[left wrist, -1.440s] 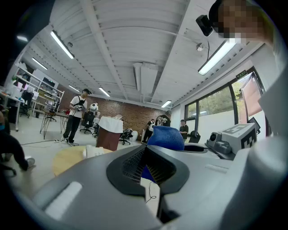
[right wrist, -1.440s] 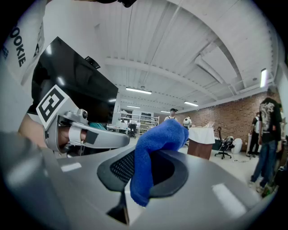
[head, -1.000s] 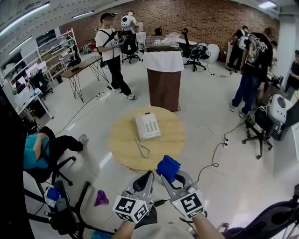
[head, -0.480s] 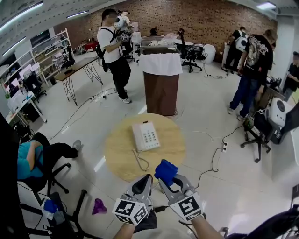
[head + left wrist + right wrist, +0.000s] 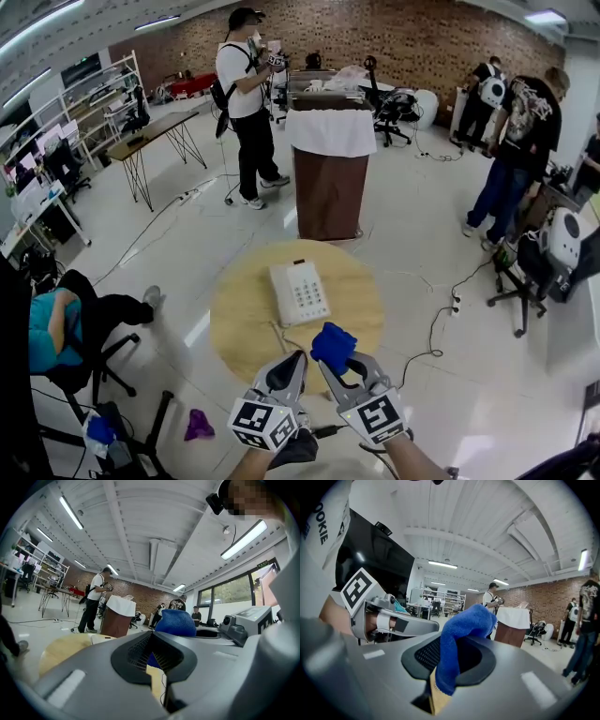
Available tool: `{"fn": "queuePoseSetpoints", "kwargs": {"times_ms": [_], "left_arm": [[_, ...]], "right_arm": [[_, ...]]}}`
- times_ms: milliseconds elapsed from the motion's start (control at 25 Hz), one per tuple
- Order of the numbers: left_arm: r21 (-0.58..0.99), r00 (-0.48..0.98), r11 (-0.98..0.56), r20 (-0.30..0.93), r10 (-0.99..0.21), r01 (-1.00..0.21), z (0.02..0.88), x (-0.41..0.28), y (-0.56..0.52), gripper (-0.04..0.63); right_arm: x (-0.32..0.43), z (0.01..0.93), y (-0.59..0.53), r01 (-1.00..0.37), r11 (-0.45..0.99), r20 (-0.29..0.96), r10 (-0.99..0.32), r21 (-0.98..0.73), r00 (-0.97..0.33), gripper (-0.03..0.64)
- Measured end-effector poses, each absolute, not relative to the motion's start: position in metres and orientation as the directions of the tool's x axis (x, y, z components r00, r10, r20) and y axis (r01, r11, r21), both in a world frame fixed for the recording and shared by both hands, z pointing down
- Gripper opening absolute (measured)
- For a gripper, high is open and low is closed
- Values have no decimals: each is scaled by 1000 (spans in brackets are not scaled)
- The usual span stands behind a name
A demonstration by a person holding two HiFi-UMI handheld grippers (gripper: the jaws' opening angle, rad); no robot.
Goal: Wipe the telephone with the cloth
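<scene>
Cloth held over the desk's near edge
The right claw (image 5: 330, 364) grips the blue cloth (image 5: 335, 343); the left claw (image 5: 293, 361) is closed and empty. The telephone (image 5: 300, 292) lies on the round desk (image 5: 242, 314), apart from both.

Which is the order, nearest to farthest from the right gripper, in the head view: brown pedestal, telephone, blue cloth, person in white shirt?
1. blue cloth, held by the right gripper
2. telephone, on the round table
3. brown pedestal, beyond the table
4. person in white shirt, far back left
</scene>
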State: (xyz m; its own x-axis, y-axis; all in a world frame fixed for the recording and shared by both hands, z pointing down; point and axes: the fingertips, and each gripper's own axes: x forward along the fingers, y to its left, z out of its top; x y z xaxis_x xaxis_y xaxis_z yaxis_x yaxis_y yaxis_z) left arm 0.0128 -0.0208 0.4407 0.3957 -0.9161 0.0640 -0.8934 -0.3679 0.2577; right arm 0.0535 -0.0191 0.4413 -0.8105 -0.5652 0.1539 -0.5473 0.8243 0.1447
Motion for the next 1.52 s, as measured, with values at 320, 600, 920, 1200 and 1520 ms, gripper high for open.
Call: {"fn": "queuePoseSetpoints", "kwargs": {"times_ms": [320, 600, 920, 1200, 1520], "left_arm": [[283, 413, -377, 77, -907, -882, 445, -20, -69, 2], [293, 424, -381, 98, -900, -877, 456, -48, -100, 2], [326, 452, -399, 106, -886, -857, 470, -73, -133, 2], [415, 486, -394, 141, -863, -820, 504, -87, -160, 2], [550, 578, -387, 225, -785, -740, 570, -98, -191, 106]], "right_arm": [[23, 438, -64, -547, 823, 178, -568, 156, -804, 71], [0, 446, -94, -564, 811, 193, -585, 153, -788, 71], [-24, 455, -124, -588, 797, 196, -605, 141, -772, 71], [-33, 468, -140, -601, 788, 221, -616, 137, -757, 71], [-33, 481, -155, -627, 769, 246, -636, 122, -732, 71]]}}
